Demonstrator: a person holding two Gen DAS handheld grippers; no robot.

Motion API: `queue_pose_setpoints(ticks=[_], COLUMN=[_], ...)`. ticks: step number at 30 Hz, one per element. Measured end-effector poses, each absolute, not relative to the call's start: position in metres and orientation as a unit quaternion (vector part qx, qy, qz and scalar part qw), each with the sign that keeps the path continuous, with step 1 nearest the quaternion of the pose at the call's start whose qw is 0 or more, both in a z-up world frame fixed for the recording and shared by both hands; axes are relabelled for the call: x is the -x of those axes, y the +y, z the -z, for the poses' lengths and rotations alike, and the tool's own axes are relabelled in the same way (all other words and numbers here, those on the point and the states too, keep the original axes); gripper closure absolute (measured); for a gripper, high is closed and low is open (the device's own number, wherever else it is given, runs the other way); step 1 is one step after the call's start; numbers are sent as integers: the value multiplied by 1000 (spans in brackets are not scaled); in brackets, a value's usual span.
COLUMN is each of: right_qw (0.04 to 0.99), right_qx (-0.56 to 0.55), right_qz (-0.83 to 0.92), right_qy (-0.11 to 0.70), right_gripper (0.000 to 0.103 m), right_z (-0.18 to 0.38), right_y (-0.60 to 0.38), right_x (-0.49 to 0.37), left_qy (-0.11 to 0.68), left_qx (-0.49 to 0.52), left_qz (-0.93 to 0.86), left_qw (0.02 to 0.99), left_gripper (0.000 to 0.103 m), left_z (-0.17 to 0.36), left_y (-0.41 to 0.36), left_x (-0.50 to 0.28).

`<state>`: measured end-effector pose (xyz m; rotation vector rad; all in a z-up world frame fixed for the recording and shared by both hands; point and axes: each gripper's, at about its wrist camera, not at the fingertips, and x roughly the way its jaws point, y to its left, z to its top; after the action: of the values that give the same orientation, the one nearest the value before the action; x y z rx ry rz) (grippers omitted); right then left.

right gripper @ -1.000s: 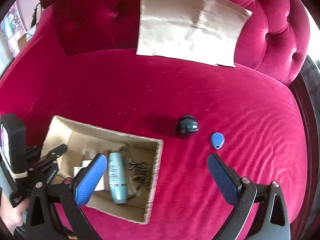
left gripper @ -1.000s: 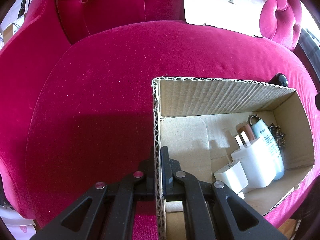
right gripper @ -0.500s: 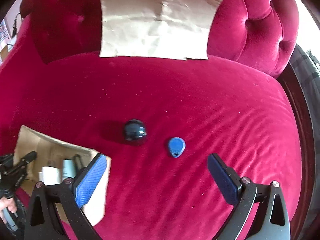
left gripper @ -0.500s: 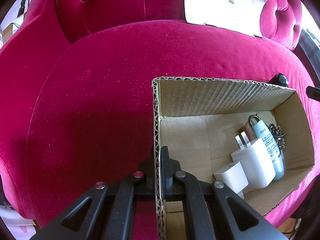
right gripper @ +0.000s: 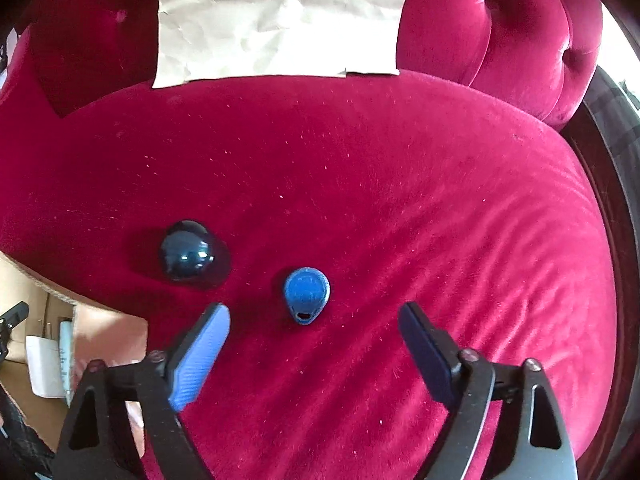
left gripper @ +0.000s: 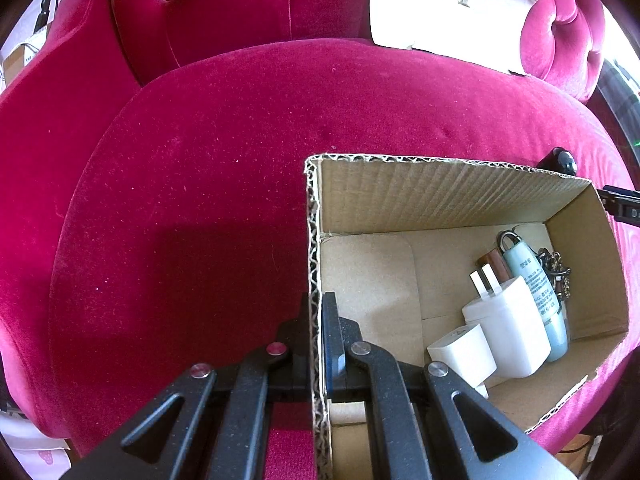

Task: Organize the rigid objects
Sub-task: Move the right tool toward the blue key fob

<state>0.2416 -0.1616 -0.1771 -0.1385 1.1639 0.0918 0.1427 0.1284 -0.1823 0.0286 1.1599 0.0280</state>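
Observation:
My left gripper (left gripper: 318, 300) is shut on the left wall of an open cardboard box (left gripper: 440, 196) on the red velvet seat. Inside lie two white chargers (left gripper: 506, 330), a pale blue tube (left gripper: 540, 296), a brown stick and a bunch of keys (left gripper: 556, 272). My right gripper (right gripper: 314, 316) is open and empty, low over the seat, with a blue key fob (right gripper: 306, 294) just ahead between its fingers. A dark glossy ball (right gripper: 188, 256) lies to the fob's left, also seen past the box (left gripper: 560, 160). The box corner shows at the left (right gripper: 36, 292).
The red velvet sofa seat (right gripper: 400, 184) curves away at its right edge. A sheet of brown paper (right gripper: 276, 16) leans on the tufted backrest, also in the left wrist view (left gripper: 448, 4). Boxes and clutter stand beyond the sofa's left arm (left gripper: 24, 52).
My right gripper has moved right and forward, down toward the blue fob, which now sits just ahead between the open fingers. My left gripper still holds the box wall, unmoved.

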Motion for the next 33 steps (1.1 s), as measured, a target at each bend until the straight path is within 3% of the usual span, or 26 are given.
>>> queue_pose_setpoints(ticks=[9, 11, 33], right_qw=[830, 833, 829], right_qx=[64, 69, 69], right_qz=[-51, -51, -41], right_qy=[552, 547, 553], right_gripper=[54, 75, 75], right_z=[194, 193, 165], right_y=[-161, -160, -160], right_x=[-253, -255, -219], left_qy=[549, 549, 544], left_qx=[-10, -10, -15], left_qz=[-13, -13, -16], left_qw=[836, 836, 839], left_gripper=[100, 100, 100], left_z=[183, 183, 183], left_y=[131, 131, 126], left_x=[-144, -144, -139])
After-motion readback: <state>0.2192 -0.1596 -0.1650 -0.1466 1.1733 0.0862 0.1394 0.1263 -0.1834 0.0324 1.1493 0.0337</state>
